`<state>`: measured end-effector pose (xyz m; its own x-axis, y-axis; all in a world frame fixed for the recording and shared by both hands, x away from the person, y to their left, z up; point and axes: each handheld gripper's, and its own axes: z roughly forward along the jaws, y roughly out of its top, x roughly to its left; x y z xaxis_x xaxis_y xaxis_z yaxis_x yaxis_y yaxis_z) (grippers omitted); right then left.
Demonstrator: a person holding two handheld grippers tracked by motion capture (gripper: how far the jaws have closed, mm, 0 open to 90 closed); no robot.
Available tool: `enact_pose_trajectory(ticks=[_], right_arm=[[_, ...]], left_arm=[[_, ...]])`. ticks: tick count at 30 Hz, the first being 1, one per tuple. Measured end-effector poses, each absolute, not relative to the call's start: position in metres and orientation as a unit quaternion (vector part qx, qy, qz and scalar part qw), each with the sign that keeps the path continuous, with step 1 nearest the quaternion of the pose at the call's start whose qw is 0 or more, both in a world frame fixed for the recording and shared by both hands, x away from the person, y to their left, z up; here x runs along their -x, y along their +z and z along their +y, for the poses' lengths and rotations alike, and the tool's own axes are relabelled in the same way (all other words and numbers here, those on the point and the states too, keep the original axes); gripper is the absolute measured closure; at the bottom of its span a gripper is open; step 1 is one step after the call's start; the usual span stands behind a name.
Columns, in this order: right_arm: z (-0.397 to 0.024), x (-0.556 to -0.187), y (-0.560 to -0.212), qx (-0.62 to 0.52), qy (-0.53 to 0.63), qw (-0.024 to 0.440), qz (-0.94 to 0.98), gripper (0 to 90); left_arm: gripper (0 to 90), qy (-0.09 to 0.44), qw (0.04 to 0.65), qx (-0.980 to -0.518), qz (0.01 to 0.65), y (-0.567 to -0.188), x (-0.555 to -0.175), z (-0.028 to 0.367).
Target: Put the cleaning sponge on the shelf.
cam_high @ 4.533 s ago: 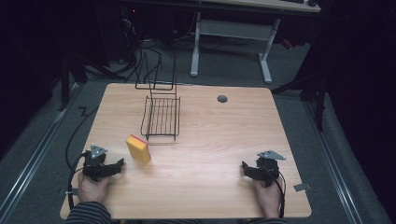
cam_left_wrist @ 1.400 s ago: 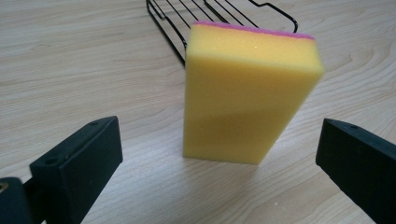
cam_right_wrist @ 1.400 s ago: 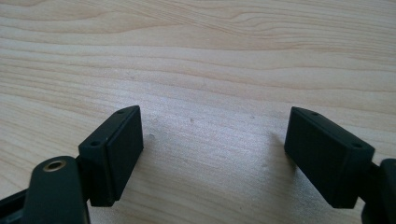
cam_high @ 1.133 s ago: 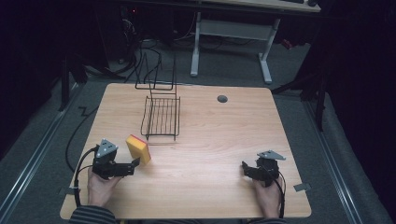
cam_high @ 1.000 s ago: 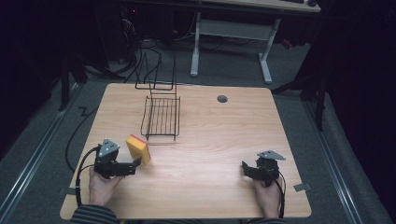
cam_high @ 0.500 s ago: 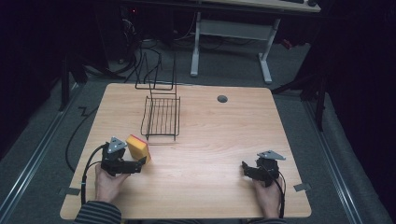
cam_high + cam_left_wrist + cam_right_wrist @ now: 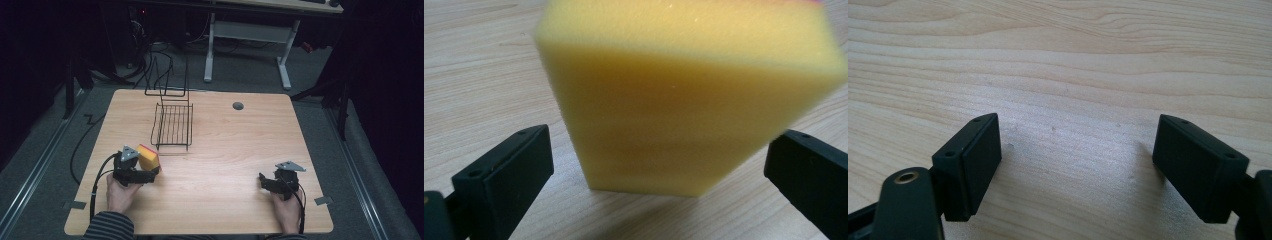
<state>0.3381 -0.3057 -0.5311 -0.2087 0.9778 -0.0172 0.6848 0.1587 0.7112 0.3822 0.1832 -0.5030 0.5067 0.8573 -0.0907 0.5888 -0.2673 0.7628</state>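
Note:
A yellow sponge (image 7: 148,155) with a red top layer stands on the wooden table (image 7: 240,145) near its front left, just before a black wire rack (image 7: 173,126). My left gripper (image 7: 149,172) is open at the sponge. In the left gripper view the sponge (image 7: 684,95) stands between the two black jaws of this gripper (image 7: 656,172), with a gap on each side. My right gripper (image 7: 263,181) rests low at the front right, open, with only bare wood between its jaws (image 7: 1075,160).
The wire rack has an upright wire back (image 7: 167,75) at the table's far edge. A round grey grommet (image 7: 238,105) sits far centre. Cables trail off the left edge. A white desk frame (image 7: 247,45) stands beyond the table.
My left gripper has moved right and forward to the sponge, so its open jaws now flank it. The right gripper has stayed still.

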Motion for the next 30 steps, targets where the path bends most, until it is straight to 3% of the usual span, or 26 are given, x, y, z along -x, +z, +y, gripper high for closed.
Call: enact_pose_trajectory(ticks=[17,30], right_arm=[[-0.306,-0.338,-0.531,-0.578,0.295,0.249,0.719,19.6],[-0.306,-0.338,-0.531,-0.577,0.295,0.249,0.720,19.6]], left_arm=[[2.6,0.169,0.378,-0.776,0.477,-0.520,-0.390,0.178],[17.7,0.176,0.379,-0.776,0.473,-0.523,-0.390,0.176]])
